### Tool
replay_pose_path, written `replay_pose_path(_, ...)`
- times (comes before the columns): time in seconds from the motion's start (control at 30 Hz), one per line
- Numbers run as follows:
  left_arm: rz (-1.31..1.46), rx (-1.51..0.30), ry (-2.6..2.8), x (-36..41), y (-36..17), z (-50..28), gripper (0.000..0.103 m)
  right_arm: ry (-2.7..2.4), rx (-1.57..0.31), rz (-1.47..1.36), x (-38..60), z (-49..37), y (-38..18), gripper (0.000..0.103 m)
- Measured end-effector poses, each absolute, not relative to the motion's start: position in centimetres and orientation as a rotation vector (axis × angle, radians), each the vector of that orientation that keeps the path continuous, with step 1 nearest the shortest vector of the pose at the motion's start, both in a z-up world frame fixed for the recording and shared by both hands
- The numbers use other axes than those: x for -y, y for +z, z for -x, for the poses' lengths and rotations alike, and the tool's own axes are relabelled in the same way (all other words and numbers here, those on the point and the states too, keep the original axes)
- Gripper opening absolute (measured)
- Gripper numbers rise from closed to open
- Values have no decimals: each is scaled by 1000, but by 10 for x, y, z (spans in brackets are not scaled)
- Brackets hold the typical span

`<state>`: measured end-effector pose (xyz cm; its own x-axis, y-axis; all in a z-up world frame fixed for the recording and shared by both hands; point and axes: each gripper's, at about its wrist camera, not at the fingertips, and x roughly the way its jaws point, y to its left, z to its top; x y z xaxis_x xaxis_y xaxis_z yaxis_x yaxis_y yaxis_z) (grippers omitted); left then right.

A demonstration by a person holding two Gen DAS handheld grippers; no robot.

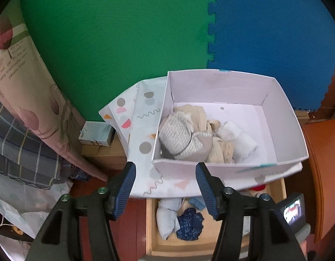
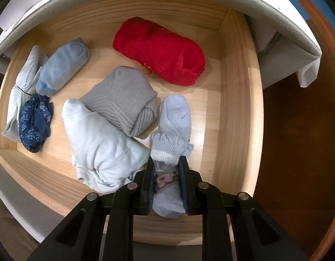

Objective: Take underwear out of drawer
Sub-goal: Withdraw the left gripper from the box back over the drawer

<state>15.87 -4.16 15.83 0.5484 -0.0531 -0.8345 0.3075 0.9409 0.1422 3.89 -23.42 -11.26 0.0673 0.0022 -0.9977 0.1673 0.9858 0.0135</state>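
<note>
1. Right gripper (image 2: pixel 166 169): jaws clamped on a pale blue roll (image 2: pixel 175 117) of knit underwear with a lacy white-trimmed edge; a bit of pink shows between the pads.
2. The roll lies in the drawer (image 2: pixel 234 100), near its front right, its far end resting on the wooden floor just beside a grey ribbed bundle (image 2: pixel 121 100).
3. Left gripper (image 1: pixel 165 188): jaws wide apart, holding nothing, hanging over the near edge of a white box (image 1: pixel 282 113).
4. Drawer, pale wood, open. Also inside: red bundle (image 2: pixel 160 50) at the back, light blue crumpled piece (image 2: pixel 102 148) touching the grey one, blue roll (image 2: pixel 63 67) at left, navy patterned piece (image 2: pixel 34 124), and a long pale piece (image 2: pixel 24 87) along the left wall.
5. White box sits on a patterned cloth (image 1: pixel 143 117) above the drawer. It holds a grey-striped white bundle (image 1: pixel 178 134), beige pieces (image 1: pixel 221 150) and a white roll (image 1: pixel 237 139), heaped at its left side.
</note>
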Motion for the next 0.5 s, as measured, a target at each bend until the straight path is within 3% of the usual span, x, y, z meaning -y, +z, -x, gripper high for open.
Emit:
replay_pose_path(0.23, -307, -959, -194, 12, 137, -124, 62, -131, -1503, -132, 229, -39, -113, 19)
replay_pose_path(0.5, -299, -1082, -155, -14, 53, -99, 62, -132, -1494, -131, 227, -38, -115, 19)
